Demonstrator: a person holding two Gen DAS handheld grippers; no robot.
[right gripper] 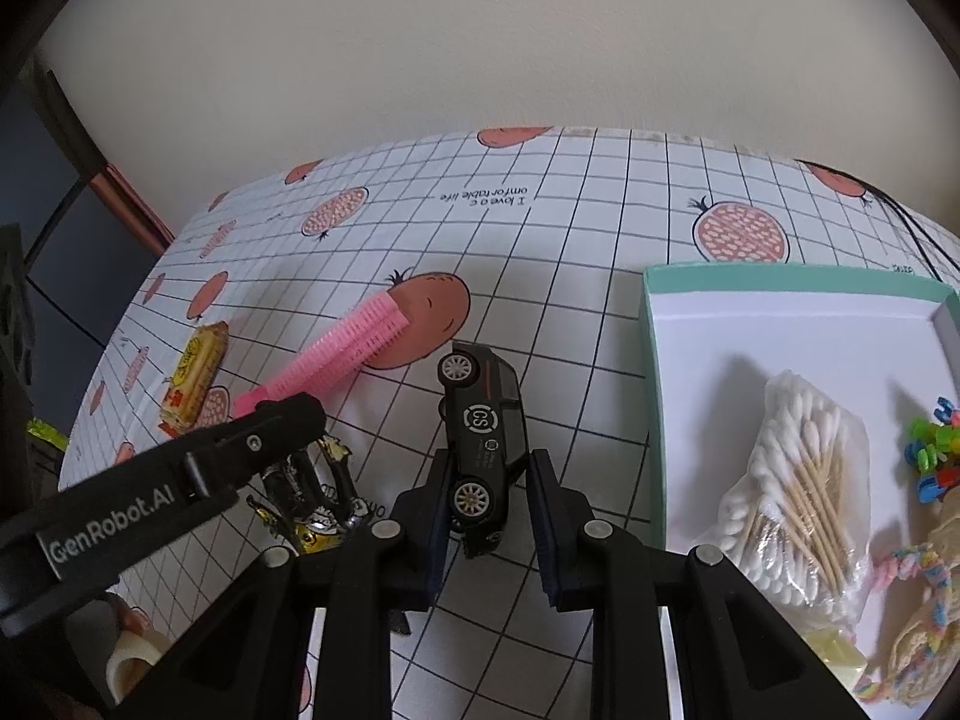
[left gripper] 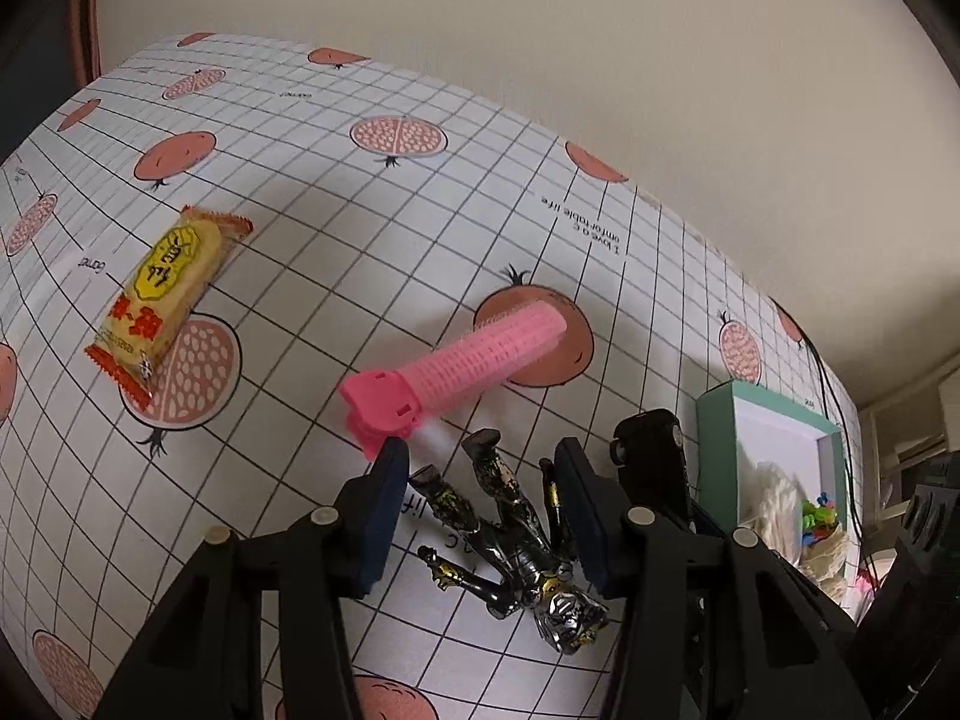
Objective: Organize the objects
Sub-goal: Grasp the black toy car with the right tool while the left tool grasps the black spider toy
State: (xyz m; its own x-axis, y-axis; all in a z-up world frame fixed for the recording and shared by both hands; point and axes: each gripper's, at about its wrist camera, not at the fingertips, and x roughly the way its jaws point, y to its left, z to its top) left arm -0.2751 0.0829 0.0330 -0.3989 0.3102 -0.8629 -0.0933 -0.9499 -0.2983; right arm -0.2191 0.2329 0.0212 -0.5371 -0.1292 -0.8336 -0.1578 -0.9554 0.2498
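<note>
A silver-and-black action figure (left gripper: 516, 546) lies on the checked tablecloth (left gripper: 336, 192), between the fingers of my open left gripper (left gripper: 478, 451); neither pad clearly touches it. Just beyond lie a pink hair roller (left gripper: 474, 360) and, further left, a yellow snack packet (left gripper: 162, 294). In the right wrist view my right gripper (right gripper: 492, 459) is shut on a black toy car (right gripper: 483, 438), which is tipped on its side with its wheels to the left. The left gripper's finger (right gripper: 282, 426) hovers over the figure (right gripper: 312, 504), left of the car. The roller (right gripper: 342, 348) and packet (right gripper: 195, 372) lie behind.
A teal-rimmed white box (right gripper: 651, 360) stands right of the car, holding a bag of cotton swabs (right gripper: 798, 480), colourful clips (right gripper: 933, 450) and a striped cord (right gripper: 924, 564). A tape roll (right gripper: 132, 660) sits at the near left. A black cable (right gripper: 900, 222) runs along the back right. A wall closes off the far side of the table.
</note>
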